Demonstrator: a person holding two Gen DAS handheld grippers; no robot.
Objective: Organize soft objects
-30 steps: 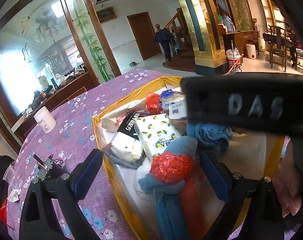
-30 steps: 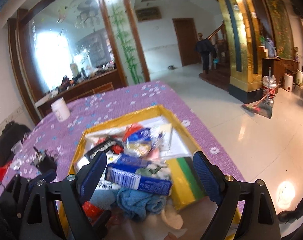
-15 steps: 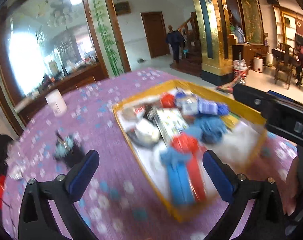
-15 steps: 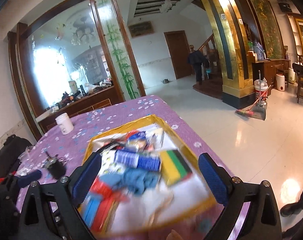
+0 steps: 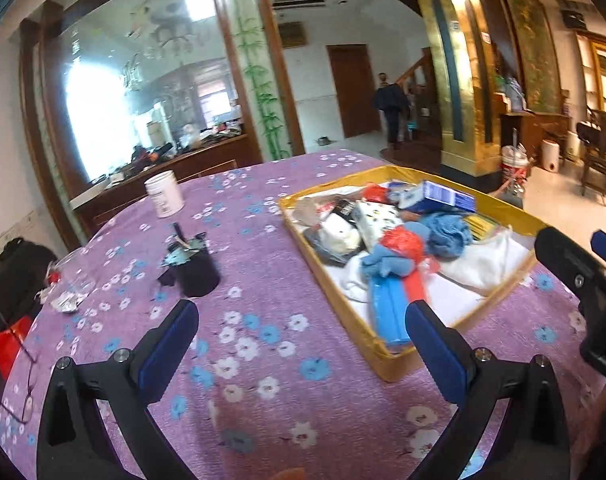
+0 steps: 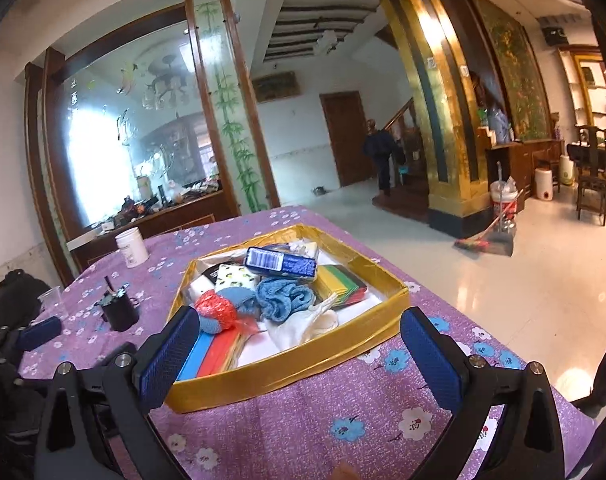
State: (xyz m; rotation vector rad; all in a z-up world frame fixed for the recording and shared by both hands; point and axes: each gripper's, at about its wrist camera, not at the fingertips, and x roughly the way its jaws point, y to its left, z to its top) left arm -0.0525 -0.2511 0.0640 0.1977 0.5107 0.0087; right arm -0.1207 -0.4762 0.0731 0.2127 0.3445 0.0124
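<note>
Left wrist view: left tongs [image 5: 299, 340] gape wide, empty, over the purple desk [image 5: 263, 360]; the yellow tray [image 5: 367, 340] of soft objects [image 5: 399, 248] sits at two o'clock.

Right wrist view: right tongs [image 6: 293, 346] equally wide, empty, tray [image 6: 287, 372] at twelve o'clock. Everything looks gathered; likely finished.

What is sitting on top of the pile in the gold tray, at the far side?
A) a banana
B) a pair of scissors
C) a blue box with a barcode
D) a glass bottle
C: in the right wrist view a blue box with a white barcode panel lies across the heap inside the gold tray, just behind the crumpled blue cloth; no bottle, scissors or fruit shows there.
</note>
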